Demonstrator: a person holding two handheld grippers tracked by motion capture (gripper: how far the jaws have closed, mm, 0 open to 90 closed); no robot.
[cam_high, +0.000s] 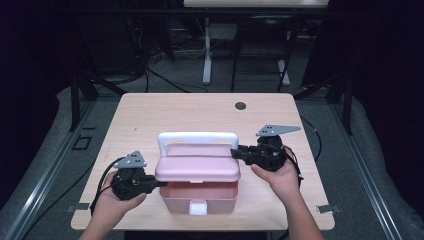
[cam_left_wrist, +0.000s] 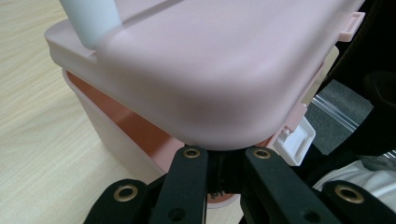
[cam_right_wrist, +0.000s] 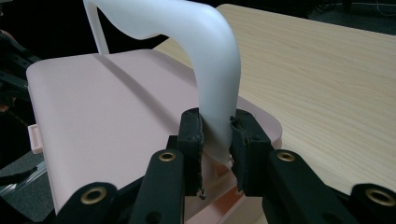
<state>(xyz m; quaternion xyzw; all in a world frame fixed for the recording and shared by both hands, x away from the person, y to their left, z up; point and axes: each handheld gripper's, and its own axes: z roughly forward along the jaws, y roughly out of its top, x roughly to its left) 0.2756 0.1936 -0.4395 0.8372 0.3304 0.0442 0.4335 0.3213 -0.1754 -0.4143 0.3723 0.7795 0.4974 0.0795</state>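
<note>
Pale pink box and lid, white handle, light wood-grain table, black fingers

I see the table evenly lit from overhead against dark surroundings; the close gripper views look soft and slightly blurred.

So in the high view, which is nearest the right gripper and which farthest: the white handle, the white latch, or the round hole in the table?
From the right gripper:
1. Handle: its right end sits between the jaws.
2. Latch: on the box's front wall, at the table's near edge, toward the left gripper.
3. Hole: on the table's far side, slightly farther than the latch.
</note>
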